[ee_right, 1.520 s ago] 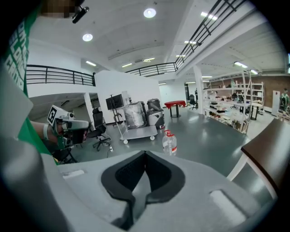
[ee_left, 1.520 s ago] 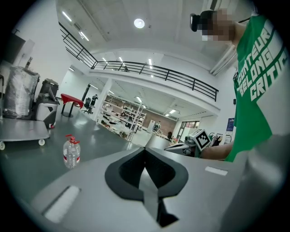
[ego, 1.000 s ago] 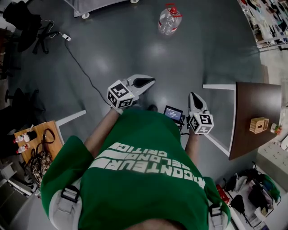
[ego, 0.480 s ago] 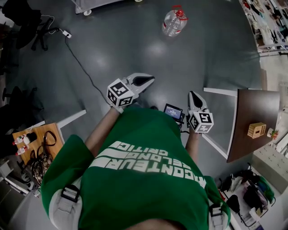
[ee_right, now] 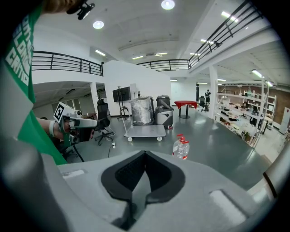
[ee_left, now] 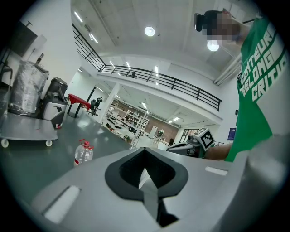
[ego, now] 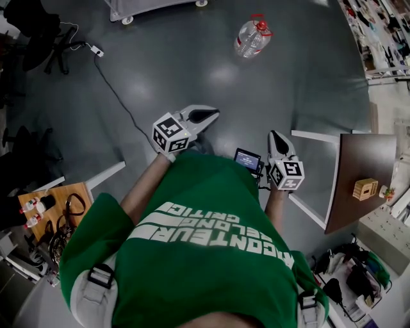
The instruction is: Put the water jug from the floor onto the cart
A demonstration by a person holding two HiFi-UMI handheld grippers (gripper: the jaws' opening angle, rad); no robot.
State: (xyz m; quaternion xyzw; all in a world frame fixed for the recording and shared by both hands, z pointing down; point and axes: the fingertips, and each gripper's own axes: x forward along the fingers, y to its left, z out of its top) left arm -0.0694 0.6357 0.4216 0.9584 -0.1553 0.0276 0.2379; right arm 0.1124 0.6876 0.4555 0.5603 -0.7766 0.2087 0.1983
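— Where are the grippers?
— Left hand-held gripper (ego: 211,115) is at centre frame and right hand-held gripper (ego: 276,136) right of centre. Both are held forward on the bare left forearm (ego: 142,189) and right forearm (ego: 277,206).
— Jaws?
— Both pairs are closed together, with nothing between them.

**Q:** Far floor, what's entered?

**A:** One water jug (ego: 252,37), upright on the floor ahead of me. It is to the right of the cart (ego: 138,8) and well apart from it. The cart stands ahead-left (a wrapped load (ee_right: 142,111) on its deck).

**Q:** Nearer in?

**A:** My left gripper (ego: 206,116) and my right gripper (ego: 276,137), side by side before my chest, both well short of the jug. One cable (ego: 115,95) on the floor, running from the far left to beside my left gripper.

**Q:** Flanks?

**A:** Table (ego: 365,150) to my right, a small box (ego: 366,188) on it. Low board (ego: 61,194) on the floor to my left.
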